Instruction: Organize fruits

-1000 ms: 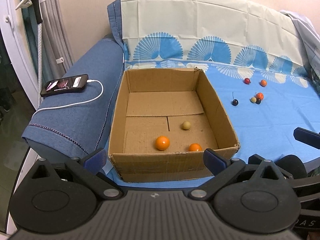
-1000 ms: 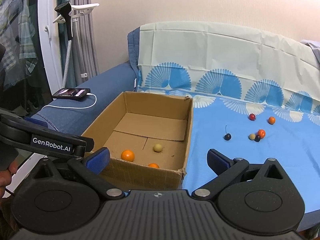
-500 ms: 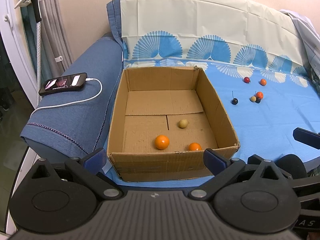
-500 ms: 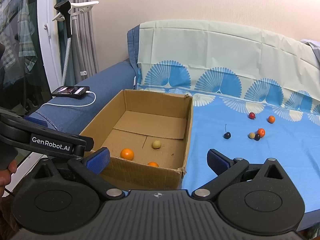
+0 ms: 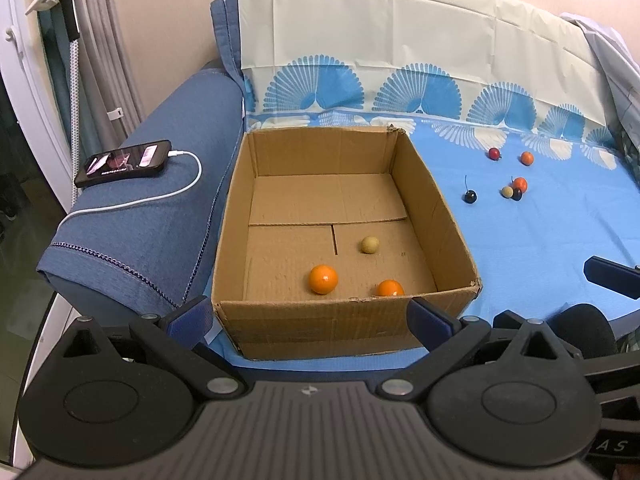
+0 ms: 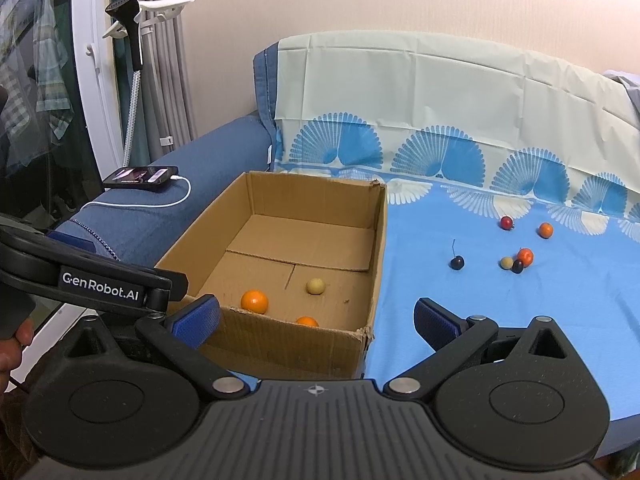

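Observation:
An open cardboard box (image 5: 348,320) (image 6: 280,344) stands on the blue cloth. Inside it lie two oranges (image 5: 323,279) (image 5: 389,288) and a pale yellow ball (image 5: 369,245). Several small fruits lie on the cloth to the right: a dark cherry (image 6: 457,262), a red one (image 6: 506,222), oranges (image 6: 545,230) (image 6: 525,256), a pale ball (image 6: 507,263). My left gripper (image 5: 310,316) is open and empty before the box's near wall. My right gripper (image 6: 316,316) is open and empty, near the box's right front corner.
A phone (image 5: 124,162) on a white charging cable rests on the blue sofa arm (image 5: 152,208) left of the box. A garment steamer stand (image 6: 132,40) and curtain are at the far left. The patterned cloth covers the sofa back (image 6: 440,92).
Both grippers have drifted slightly; the views shifted a little. The pale ball in the box rolled a bit away. Both stay open.

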A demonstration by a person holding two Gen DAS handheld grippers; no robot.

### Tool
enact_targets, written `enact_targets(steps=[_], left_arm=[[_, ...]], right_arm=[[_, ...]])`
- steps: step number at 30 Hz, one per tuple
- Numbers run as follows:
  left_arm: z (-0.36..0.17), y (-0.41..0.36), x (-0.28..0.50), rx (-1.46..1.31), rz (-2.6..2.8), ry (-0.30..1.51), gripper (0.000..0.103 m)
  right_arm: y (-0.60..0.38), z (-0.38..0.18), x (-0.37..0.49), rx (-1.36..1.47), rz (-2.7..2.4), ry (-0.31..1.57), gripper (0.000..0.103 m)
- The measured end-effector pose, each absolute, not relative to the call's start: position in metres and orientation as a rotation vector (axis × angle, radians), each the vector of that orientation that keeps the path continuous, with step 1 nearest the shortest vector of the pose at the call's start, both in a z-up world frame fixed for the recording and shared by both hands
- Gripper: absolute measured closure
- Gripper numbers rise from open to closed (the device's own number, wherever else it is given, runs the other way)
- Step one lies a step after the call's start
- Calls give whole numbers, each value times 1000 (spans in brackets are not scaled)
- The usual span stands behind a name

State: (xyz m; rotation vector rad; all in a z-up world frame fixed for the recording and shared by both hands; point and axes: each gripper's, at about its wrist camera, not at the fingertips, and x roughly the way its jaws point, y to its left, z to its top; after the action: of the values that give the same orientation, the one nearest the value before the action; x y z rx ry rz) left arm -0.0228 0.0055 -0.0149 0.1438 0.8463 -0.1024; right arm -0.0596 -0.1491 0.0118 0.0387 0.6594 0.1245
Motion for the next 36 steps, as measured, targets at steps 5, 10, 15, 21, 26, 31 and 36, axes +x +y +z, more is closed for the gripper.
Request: enact_targets(steps=[5, 10, 15, 21, 26, 31, 36], left_arm=[[-17, 5, -21, 145, -104, 855, 0], [-19, 5, -19, 149, -103, 863, 0], [-22, 3, -15, 154, -101, 877, 0], [-28, -1, -9, 162, -100, 904, 0], [-32, -6, 1, 169, -105, 934, 0], [-32, -15, 12, 182, -107, 939, 0], [-27, -38, 29, 197, -137, 934, 0]], right_arm=[[-149, 9, -59, 42, 124, 668, 1], [-150, 7, -57, 47, 126, 677, 1], [-150, 3, -55, 53, 128, 689, 1], [-154, -2, -51, 70, 129, 703, 1], [-163, -8, -46, 98, 114, 708, 1], [-180, -11, -40, 134, 71, 707, 1], [-206, -11, -34, 172, 6, 691, 1]])
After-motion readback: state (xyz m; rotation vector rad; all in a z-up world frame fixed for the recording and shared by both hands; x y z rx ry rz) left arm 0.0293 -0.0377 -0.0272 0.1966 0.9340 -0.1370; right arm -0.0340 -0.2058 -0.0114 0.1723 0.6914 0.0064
